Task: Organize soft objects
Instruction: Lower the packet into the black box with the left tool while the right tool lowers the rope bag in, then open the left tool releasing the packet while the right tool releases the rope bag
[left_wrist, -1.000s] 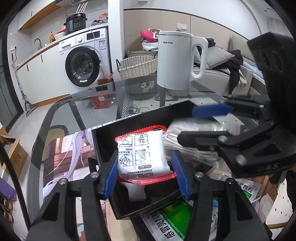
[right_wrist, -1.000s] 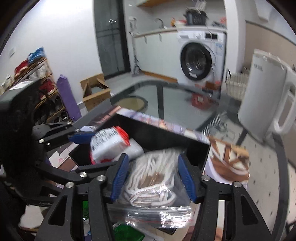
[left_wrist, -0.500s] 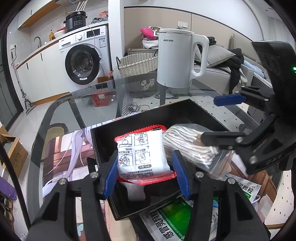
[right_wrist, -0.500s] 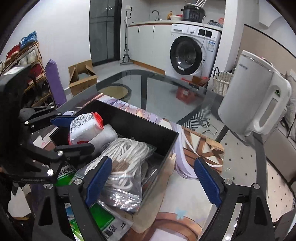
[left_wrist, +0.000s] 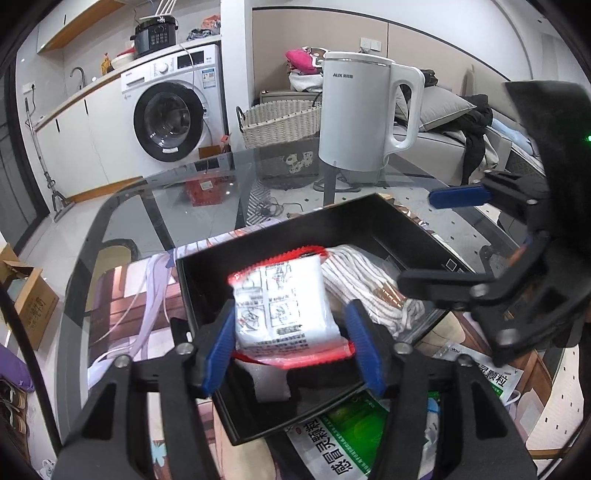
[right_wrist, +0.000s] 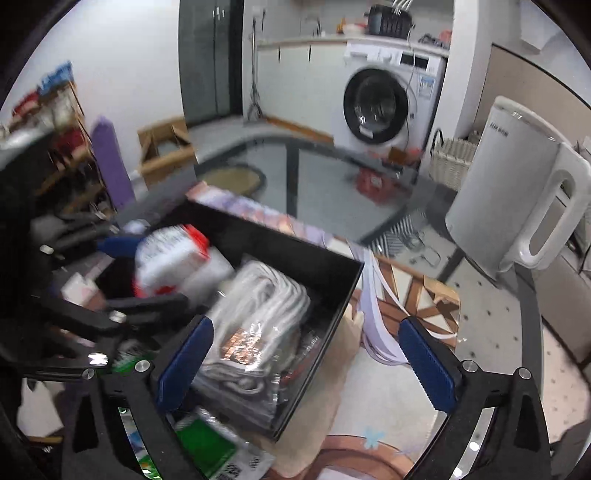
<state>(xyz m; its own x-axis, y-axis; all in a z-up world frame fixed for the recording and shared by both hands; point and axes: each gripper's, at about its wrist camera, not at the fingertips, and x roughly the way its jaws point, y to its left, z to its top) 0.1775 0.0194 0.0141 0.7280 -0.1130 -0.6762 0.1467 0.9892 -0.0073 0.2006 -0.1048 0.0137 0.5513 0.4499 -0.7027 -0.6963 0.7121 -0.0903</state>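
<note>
Left wrist view, left gripper (left_wrist: 291, 345): its jaws are clenched on a white packet with red edges (left_wrist: 284, 306), held just above the near end of the black box (left_wrist: 402, 225).
Left wrist view, box contents: a bagged bundle of white cord (left_wrist: 365, 284) lies inside, just beside the packet; a green-printed sachet (left_wrist: 340, 432) sits on the glass counter (left_wrist: 155, 206) outside the near wall.
Left wrist view, right gripper (left_wrist: 436, 236): it hangs over the box's right side, jaws spread and empty.
Right wrist view, right gripper (right_wrist: 306, 362): jaws released wide, nothing between them; the cord bag (right_wrist: 255, 325) rests in the box (right_wrist: 317, 266) below the left finger. The picture is blurred.
Step in hand: likely the packet's placement in the box, with the cord apparently already stowed.
Next move: probably lower the packet beside the cord and let go; the sachet outside seems a fair next pick.
</note>
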